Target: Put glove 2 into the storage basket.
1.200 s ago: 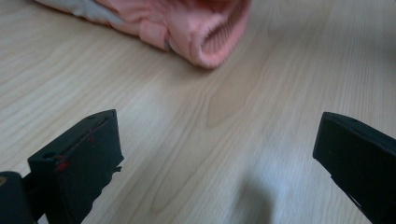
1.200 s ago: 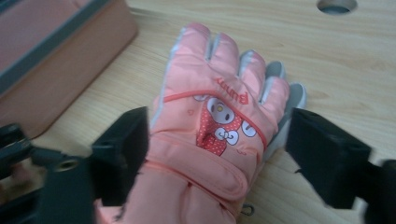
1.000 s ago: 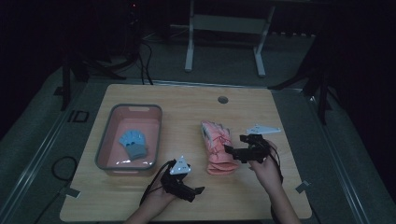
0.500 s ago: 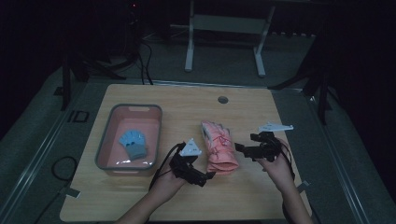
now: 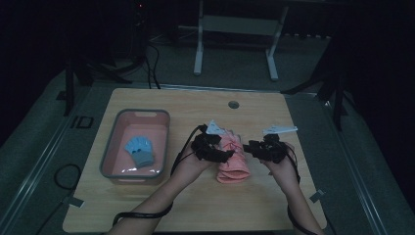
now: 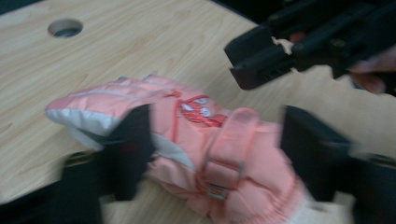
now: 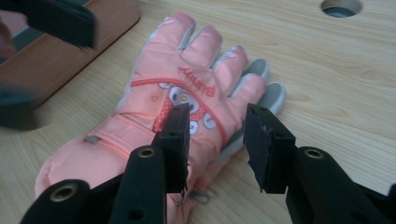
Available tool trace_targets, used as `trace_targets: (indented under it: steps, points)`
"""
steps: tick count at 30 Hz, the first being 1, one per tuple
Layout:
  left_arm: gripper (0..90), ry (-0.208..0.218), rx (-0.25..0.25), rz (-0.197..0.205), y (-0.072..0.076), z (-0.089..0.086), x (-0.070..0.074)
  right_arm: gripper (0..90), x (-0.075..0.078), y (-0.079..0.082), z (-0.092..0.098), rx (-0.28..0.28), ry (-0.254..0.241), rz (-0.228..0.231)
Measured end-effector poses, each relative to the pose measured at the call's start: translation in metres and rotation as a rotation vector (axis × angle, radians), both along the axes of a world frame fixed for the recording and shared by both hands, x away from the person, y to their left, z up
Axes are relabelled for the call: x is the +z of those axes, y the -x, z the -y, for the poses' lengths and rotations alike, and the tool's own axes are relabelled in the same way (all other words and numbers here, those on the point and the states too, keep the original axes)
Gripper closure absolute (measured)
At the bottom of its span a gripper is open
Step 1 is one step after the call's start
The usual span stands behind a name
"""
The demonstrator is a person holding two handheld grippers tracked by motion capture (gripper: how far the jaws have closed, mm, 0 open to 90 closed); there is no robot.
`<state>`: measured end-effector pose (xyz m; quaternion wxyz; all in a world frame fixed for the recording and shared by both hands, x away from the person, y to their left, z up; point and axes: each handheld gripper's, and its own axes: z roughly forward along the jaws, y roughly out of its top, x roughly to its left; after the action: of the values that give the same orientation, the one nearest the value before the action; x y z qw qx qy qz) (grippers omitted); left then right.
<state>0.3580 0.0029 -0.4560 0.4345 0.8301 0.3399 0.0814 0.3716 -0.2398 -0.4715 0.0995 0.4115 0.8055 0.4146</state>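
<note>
Left gripper [image 5: 226, 155] has reached the pink glove [image 5: 234, 159]; both grippers' fingers just narrowed, ungripping.

The high view is dim, its surroundings nearly black beyond the pale wooden table [image 5: 147, 205]. Both gripper views are brighter and evenly lit. The left gripper view is motion-blurred, smearing the salmon-pink padded glove [image 6: 196, 140].

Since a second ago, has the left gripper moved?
Yes. The left gripper went up the table and right, away from the pink bin, onto the pink glove.
</note>
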Motion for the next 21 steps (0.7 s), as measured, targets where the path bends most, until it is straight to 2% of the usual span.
trace_targets:
  steps: [1, 3, 4, 5, 7, 10, 11, 12, 14, 17, 19, 21]
  points:
    - [36.9, -0.006, 0.013, -0.012, -0.002, 0.001, -0.002, 59.1, -0.002, -0.002, -0.003, 0.009, -0.008, -0.013]
    - [35.6, -0.046, 0.071, -0.038, -0.009, 0.004, -0.009, 55.4, -0.005, -0.006, -0.006, 0.011, -0.019, -0.032]
    - [31.6, -0.051, 0.092, -0.057, -0.011, 0.005, -0.012, 53.4, -0.008, -0.008, -0.009, 0.0, -0.013, -0.045]
    - [27.8, -0.064, 0.12, -0.091, -0.016, 0.006, -0.018, 52.6, -0.01, -0.01, -0.01, -0.004, -0.009, -0.053]
    - [21.4, -0.062, 0.151, -0.137, -0.021, 0.006, -0.027, 50.6, -0.016, -0.012, -0.011, -0.014, -0.018, -0.07]
    - [20.2, -0.059, 0.184, -0.21, -0.028, 0.004, -0.046, 46.6, -0.026, -0.015, -0.012, -0.029, -0.03, -0.106]
    - [20.3, -0.054, 0.185, -0.233, -0.03, 0.004, -0.05, 43.6, -0.03, -0.016, -0.011, -0.033, -0.039, -0.12]
    - [20.2, -0.028, 0.184, -0.261, -0.032, 0.002, -0.059, 42.2, -0.033, -0.017, -0.011, -0.037, -0.045, -0.132]
    - [20.2, -0.004, 0.183, -0.29, -0.034, 0.0, -0.065, 39.9, -0.041, -0.022, -0.01, -0.042, -0.052, -0.177]
    - [20.5, 0.029, 0.174, -0.33, -0.037, 0.0, -0.075, 38.2, -0.051, -0.03, -0.007, -0.051, -0.076, -0.263]
    - [22.7, 0.056, 0.161, -0.361, -0.04, -0.001, -0.082, 38.1, -0.057, -0.035, -0.007, -0.045, -0.069, -0.303]
    - [25.9, 0.102, 0.144, -0.404, -0.043, -0.003, -0.087, 38.3, -0.064, -0.041, -0.005, -0.044, -0.098, -0.37]
